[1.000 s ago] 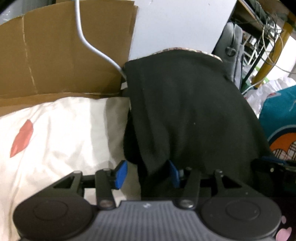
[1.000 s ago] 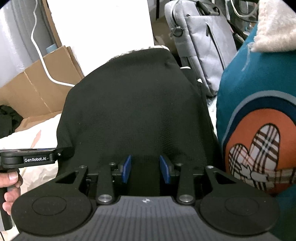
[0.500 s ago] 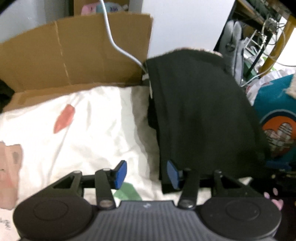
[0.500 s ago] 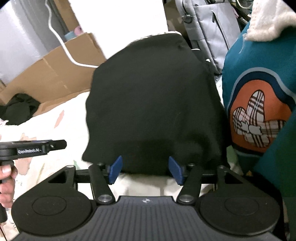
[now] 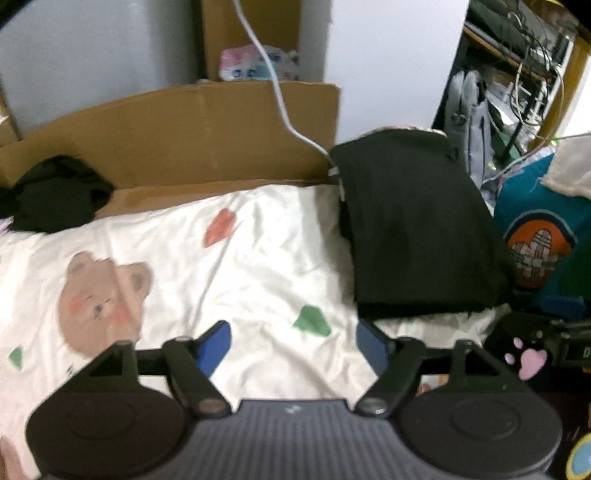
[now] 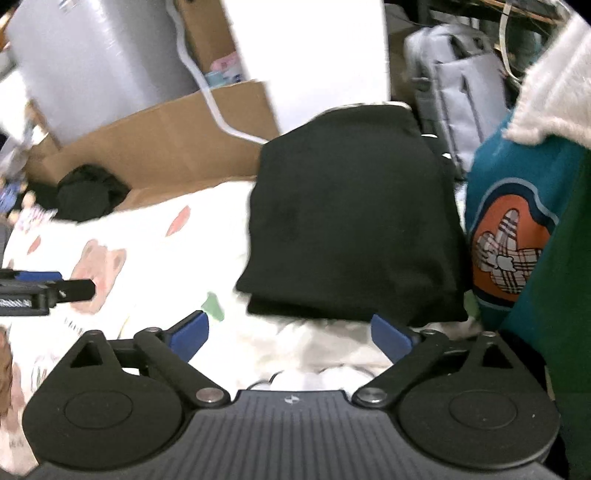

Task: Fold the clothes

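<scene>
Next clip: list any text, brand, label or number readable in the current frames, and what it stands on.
None can be read.
Left gripper: white lettering on its side, too blurred.
Pink and blue package in the cardboard box: print too blurred.
Teal cushion: picture only, no words.

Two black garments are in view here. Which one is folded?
The black garment beside the teal pillow is folded: flat, in layers with straight edges. The other black garment, by the cardboard, is a crumpled heap.
</scene>
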A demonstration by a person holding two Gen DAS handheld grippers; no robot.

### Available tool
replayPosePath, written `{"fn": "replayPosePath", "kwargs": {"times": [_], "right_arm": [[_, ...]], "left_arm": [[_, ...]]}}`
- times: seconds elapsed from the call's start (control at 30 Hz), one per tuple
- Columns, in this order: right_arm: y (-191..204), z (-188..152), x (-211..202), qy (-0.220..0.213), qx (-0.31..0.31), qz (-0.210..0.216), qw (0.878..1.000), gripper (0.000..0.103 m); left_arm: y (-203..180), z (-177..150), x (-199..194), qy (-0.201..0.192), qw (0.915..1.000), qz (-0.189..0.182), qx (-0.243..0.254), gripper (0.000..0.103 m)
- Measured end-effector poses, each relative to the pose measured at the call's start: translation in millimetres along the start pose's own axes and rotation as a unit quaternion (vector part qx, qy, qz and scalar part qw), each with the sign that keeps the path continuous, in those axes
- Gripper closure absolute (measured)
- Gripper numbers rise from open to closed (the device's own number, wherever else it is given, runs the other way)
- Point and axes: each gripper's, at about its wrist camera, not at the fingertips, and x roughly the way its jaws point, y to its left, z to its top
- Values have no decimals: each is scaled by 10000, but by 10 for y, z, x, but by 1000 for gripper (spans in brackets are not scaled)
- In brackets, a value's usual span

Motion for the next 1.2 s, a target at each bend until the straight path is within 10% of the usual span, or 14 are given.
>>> {"fn": "replayPosePath", "kwargs": {"times": [0.47, 1.2], "right_arm": [[678, -53, -821, -521, -1272, 461, 9894, 0], [888, -507, -1439, -405, -685, 614, 9949, 0]], "left_arm": [[140, -351, -827, -495, 9940, 816, -539, 7], [316, -891, -1877, -860, 9884, 1159, -466, 1]]}}
